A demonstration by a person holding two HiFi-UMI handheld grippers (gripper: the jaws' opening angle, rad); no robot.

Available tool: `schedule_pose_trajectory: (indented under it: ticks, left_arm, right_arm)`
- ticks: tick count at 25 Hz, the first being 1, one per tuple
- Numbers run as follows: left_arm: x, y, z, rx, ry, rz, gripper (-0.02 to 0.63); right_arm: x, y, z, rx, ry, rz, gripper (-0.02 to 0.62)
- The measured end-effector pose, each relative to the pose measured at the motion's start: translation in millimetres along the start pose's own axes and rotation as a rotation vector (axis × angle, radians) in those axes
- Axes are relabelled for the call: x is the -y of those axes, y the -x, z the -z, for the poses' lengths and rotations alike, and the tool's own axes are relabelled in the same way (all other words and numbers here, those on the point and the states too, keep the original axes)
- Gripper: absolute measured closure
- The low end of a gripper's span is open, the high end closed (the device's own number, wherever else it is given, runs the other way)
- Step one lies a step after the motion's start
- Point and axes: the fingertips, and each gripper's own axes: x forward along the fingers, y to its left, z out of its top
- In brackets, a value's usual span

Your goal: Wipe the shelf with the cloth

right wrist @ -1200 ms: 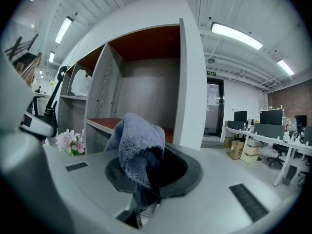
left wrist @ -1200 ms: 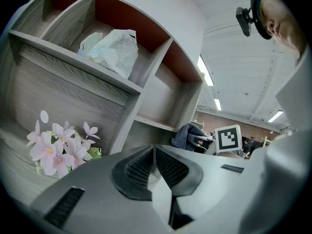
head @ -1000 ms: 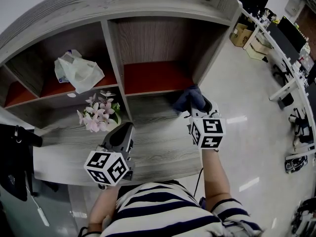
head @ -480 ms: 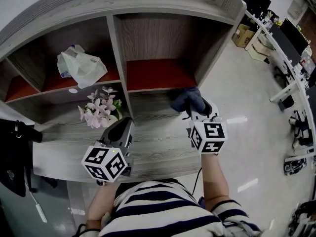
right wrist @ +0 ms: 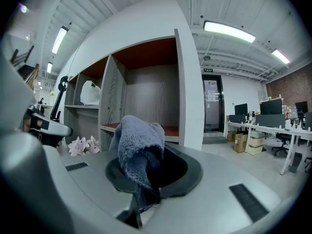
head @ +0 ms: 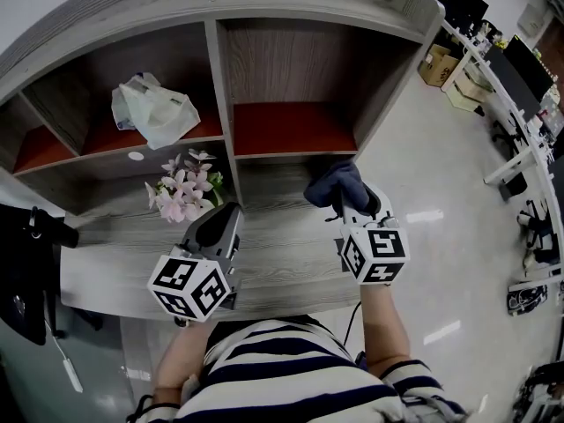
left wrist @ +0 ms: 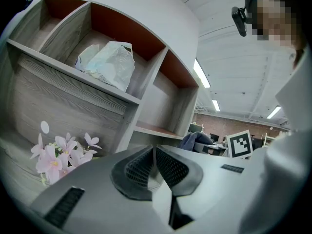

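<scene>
Two jaws of the right gripper (right wrist: 140, 201) are clamped on the lower end of the blue-grey cloth (right wrist: 139, 147), which bunches up in a loose wad above them. The jaws of the left gripper (left wrist: 155, 172) are pressed together on nothing. In the head view the cloth (head: 333, 183) hangs off the right gripper (head: 340, 204) over the grey ledge (head: 282, 263) of the shelf (head: 264, 11), just in front of the red board (head: 295, 129) of the right-hand compartment. Whether it touches the wood cannot be told. The left gripper (head: 225, 226) waits near the flowers (head: 181, 192), below the plastic bag (head: 152, 111) in the left compartment. To wipe well, the wad probably needs to be tipped down until its broad side lies flat on the surface. It should then be drawn in long overlapping strokes with steady pressure, keeping the hard jaw tips off the wood and the grip tight enough that the cloth does not slip out. Compared with a second ago, the cloth has come slightly back from the red board's front edge toward the person, and the right gripper's marker cube sits lower in the head view. The left gripper has barely shifted.
</scene>
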Motion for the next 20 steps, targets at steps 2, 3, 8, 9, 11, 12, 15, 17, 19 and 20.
schedule_pose_trajectory:
  ticks: [2, 3, 8, 9, 11, 12, 15, 17, 19, 20]
  left_arm:
    - [1.3, 0.3, -1.3, 0.006, -0.009, 0.003, 0.574]
    - [1.5, 0.5, -2.0, 0.009, -0.013, 0.003, 0.574]
    - [-2.2, 3.2, -3.2, 0.017, -0.015, -0.01, 0.574]
    - [-3.2, 3.6, -2.7, 0.016, -0.014, -0.014, 0.575]
    - [-5.0, 4.2, -0.8, 0.012, -0.013, -0.021, 0.575]
    - [-5.9, 4.3, 0.6, 0.01, -0.01, -0.023, 0.575]
    - [-7.7, 4.3, 5.5, 0.004, 0.003, -0.029, 0.575]
    - [-8.7, 4.4, 8.8, -0.003, 0.008, -0.032, 0.574]
    - [-9.6, 4.5, 11.3, -0.011, 0.01, -0.035, 0.575]
    - [-10.3, 4.7, 12.3, -0.014, 0.01, -0.037, 0.575]
  right_arm:
    - [-3.3, 3.5, 2.4, -0.002, -0.005, -0.003, 0.527]
    - [-4.9, 5.4, 3.7, -0.002, -0.009, -0.004, 0.528]
    - [-13.0, 13.9, 14.5, -0.009, -0.044, -0.017, 0.526]
    - [-14.2, 15.2, 17.7, -0.014, -0.05, -0.021, 0.528]
    - [-15.5, 17.7, 24.2, -0.026, -0.063, -0.027, 0.527]
    - [-15.6, 19.0, 27.2, -0.03, -0.07, -0.027, 0.528]
    - [-16.5, 23.3, 35.1, -0.042, -0.088, -0.026, 0.528]
    - [-18.3, 25.7, 40.8, -0.053, -0.1, -0.027, 0.528]
    - [-20.2, 27.4, 46.3, -0.066, -0.114, -0.031, 0.528]
    - [-21.0, 28.0, 48.8, -0.072, -0.12, -0.033, 0.528]
